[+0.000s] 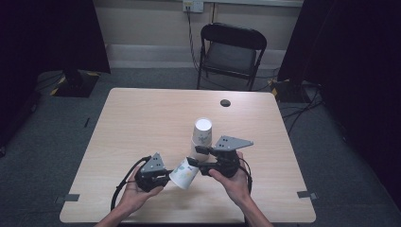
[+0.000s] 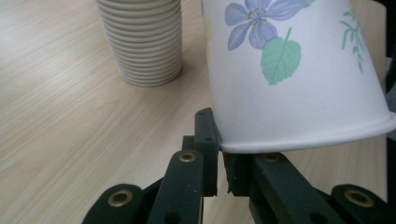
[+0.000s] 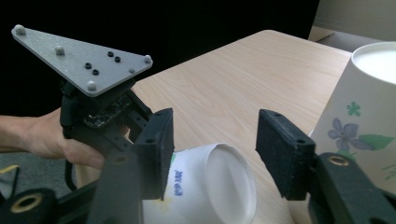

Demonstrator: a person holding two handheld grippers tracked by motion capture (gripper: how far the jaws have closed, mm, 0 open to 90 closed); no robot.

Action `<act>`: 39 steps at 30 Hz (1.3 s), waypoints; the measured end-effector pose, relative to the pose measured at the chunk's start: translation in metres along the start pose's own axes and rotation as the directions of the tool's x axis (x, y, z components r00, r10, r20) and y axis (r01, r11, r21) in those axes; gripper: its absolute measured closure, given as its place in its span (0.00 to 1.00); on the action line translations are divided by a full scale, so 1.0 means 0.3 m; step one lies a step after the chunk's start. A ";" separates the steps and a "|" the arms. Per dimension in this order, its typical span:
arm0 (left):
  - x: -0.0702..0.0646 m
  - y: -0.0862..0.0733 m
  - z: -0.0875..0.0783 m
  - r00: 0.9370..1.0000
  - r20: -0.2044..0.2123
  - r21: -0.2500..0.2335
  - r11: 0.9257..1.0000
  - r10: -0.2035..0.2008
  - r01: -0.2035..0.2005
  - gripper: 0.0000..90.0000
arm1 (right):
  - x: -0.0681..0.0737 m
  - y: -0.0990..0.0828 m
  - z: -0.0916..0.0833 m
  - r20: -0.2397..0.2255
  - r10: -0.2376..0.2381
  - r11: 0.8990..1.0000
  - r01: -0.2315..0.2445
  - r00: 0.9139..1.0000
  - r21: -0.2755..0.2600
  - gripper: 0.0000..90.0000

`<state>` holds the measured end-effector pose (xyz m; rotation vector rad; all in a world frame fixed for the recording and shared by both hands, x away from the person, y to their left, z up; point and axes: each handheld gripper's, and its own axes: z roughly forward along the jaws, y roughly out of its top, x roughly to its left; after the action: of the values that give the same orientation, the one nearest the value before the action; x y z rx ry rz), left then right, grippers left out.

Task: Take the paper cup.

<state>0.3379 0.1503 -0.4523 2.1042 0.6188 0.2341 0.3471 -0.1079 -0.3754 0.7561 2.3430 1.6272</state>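
Seen from above: flowered paper cup (image 1: 184, 174) tipped on its side over the wooden table (image 1: 142, 123), at about 7 o'clock from the upturned stack of paper cups (image 1: 202, 135) and just beside it. Pinched at its rim by the closed jaws of the left gripper (image 1: 169, 178), which sits at 8 o'clock from the cup. Clasped around its base end by the right gripper (image 1: 195, 157) from 2 o'clock, pads (image 3: 156, 149) against the cup's sides. Carried between both grippers.
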 end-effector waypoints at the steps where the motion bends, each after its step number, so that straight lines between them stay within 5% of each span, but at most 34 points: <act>1: 0.002 -0.001 0.002 1.000 -0.001 0.004 1.000 -0.002 0.002 0.95 | 0.005 0.002 0.000 0.015 -0.025 1.000 0.025 1.000 0.004 0.60; 11: 0.009 -0.005 0.021 1.000 0.006 0.069 0.998 -0.011 0.011 0.95 | 0.041 -0.001 0.059 -0.070 -0.150 0.985 0.155 0.986 0.071 0.67; 16: 0.009 -0.007 0.020 1.000 0.005 0.096 0.995 -0.021 0.020 0.95 | 0.041 -0.003 0.088 -0.116 -0.186 0.970 0.201 0.976 0.136 0.51; 35: 0.014 0.000 0.009 0.997 0.044 0.080 0.995 -0.056 0.053 0.95 | 0.045 -0.022 0.113 -0.179 -0.372 0.878 0.408 0.911 0.251 0.40; 39: 0.011 0.004 0.003 0.998 0.038 0.073 0.996 -0.048 0.045 0.96 | 0.049 -0.041 0.120 -0.211 -0.366 0.867 0.414 0.906 0.277 0.35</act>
<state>0.3414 0.1509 -0.4522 2.1553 0.6609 0.1458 0.3465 -0.0742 -0.3984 0.1744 2.6805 1.1894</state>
